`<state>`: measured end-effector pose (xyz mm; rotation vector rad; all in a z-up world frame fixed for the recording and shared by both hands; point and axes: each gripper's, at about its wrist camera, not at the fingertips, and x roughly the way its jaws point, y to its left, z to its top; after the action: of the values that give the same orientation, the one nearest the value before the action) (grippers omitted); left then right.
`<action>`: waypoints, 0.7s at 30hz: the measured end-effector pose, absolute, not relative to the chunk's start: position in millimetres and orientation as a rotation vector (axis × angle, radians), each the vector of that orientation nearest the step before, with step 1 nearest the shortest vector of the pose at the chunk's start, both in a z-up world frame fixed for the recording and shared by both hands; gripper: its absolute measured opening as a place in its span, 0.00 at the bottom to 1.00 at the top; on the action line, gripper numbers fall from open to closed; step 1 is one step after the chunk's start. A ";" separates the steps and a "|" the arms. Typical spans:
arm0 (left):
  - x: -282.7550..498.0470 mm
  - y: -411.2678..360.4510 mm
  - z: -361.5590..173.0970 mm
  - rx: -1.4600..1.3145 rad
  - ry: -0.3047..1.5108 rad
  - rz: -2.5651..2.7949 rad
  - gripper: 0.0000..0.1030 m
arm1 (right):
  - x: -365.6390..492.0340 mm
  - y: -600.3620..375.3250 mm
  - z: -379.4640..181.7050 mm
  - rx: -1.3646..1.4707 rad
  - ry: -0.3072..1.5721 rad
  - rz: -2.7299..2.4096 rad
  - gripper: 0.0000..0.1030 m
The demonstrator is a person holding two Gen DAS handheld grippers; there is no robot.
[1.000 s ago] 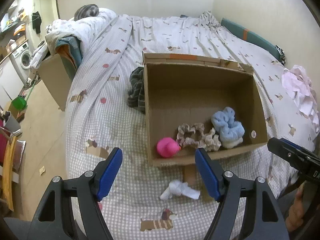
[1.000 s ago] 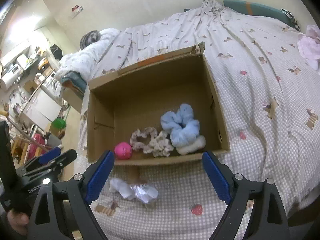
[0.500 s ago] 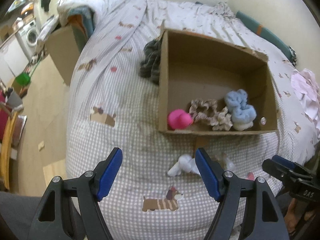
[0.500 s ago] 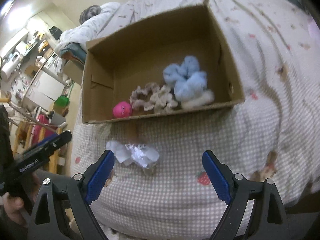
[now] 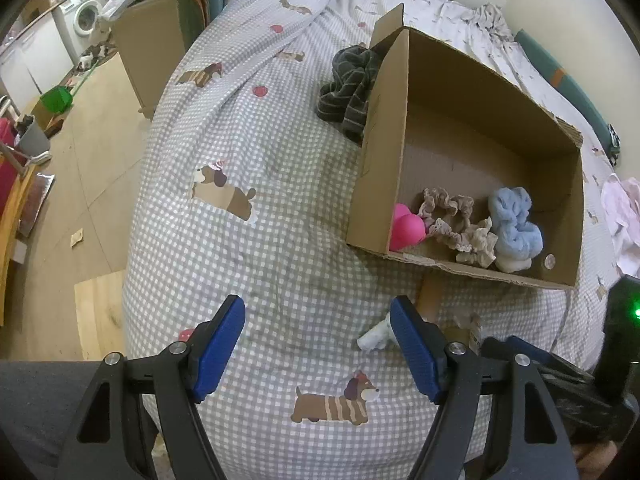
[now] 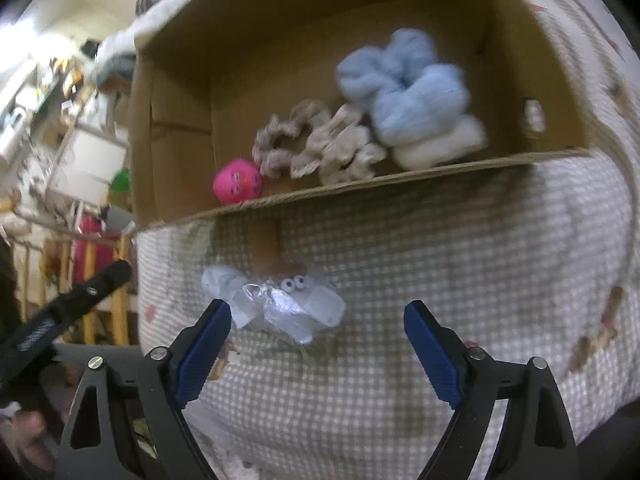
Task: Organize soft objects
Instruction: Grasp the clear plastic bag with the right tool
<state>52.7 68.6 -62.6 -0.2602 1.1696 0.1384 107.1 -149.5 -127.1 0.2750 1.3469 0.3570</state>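
Observation:
An open cardboard box (image 5: 400,128) (image 6: 172,128) lies on the bed. Inside it are a pink ball (image 5: 406,229) (image 6: 237,181), beige scrunchies (image 5: 456,220) (image 6: 320,148) and a light blue fluffy scrunchie (image 5: 516,220) (image 6: 404,84). A white soft toy with googly eyes in clear plastic (image 6: 280,300) (image 5: 374,336) lies on the checked blanket in front of the box. My right gripper (image 6: 316,348) is open, just before the toy. My left gripper (image 5: 316,348) is open and empty over the blanket, left of the toy.
A dark striped cloth (image 5: 348,88) lies beside the box's left wall. A pink garment (image 5: 624,216) lies at the bed's right. The bed's edge drops to the floor on the left, where a second cardboard box (image 5: 148,48) stands.
Both grippers have dropped lower and closer to the bed. The right one has come up close to the white toy. The left one has swung left. Both stay open.

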 end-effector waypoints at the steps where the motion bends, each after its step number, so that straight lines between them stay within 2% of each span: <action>1: 52.7 68.7 -62.8 -0.261 1.168 0.139 0.70 | 109.6 -143.3 -130.6 0.255 1.359 0.360 0.85; 4: 53.1 69.3 -63.3 -0.263 1.169 0.137 0.70 | 114.4 -129.3 -142.1 0.208 1.386 0.365 0.68; 6: 53.6 69.5 -64.5 -0.264 1.175 0.135 0.70 | 116.3 -127.1 -145.2 0.206 1.390 0.365 0.40; 9: 54.4 67.9 -66.2 -0.264 1.183 0.129 0.70 | 117.7 -130.9 -143.1 0.218 1.377 0.363 0.25; 17: 58.1 52.2 -73.2 -0.238 1.202 0.086 0.70 | 105.2 -159.4 -114.3 0.299 1.281 0.398 0.25; 21: 64.8 37.8 -86.4 -0.240 1.244 0.036 0.70 | 96.2 -172.0 -111.1 0.306 1.292 0.409 0.25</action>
<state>64.8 37.8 -86.4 -0.2397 1.2441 0.0360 96.2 -172.0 -111.1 0.3064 1.2916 0.4086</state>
